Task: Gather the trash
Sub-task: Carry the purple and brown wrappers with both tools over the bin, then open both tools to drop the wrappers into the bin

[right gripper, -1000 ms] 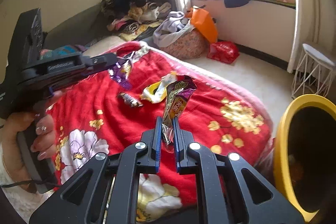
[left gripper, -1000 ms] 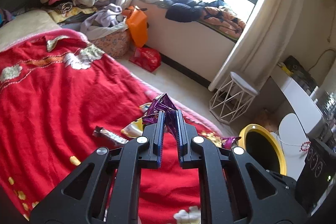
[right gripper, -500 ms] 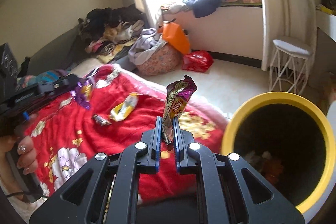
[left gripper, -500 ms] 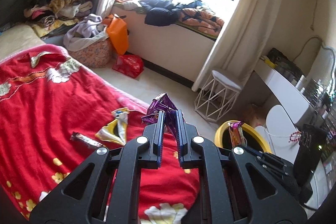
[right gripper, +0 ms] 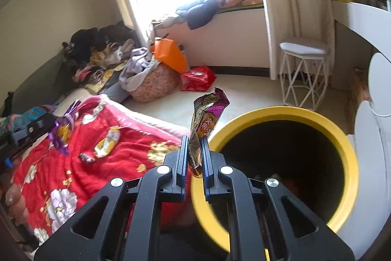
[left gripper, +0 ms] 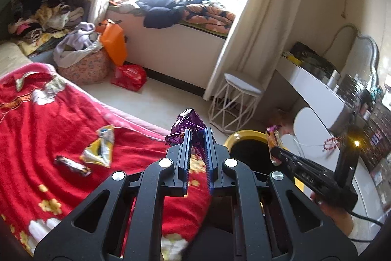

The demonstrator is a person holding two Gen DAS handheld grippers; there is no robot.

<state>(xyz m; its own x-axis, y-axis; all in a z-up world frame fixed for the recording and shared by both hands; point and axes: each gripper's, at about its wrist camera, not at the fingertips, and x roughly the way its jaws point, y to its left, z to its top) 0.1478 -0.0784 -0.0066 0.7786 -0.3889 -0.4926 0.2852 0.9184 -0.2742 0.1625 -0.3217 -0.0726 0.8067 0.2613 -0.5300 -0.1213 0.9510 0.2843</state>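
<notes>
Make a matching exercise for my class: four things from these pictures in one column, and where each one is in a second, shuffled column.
Things:
1. purple wrapper
2. maroon snack wrapper
3. yellow wrapper
4. red plastic bag

Places:
A. lying on the red blanket
B. on the floor below the window ledge
C. held in the left gripper
D. held in the right gripper at the rim of the yellow bin

Pairs: 1-C, 2-D, 3-A, 4-B
</notes>
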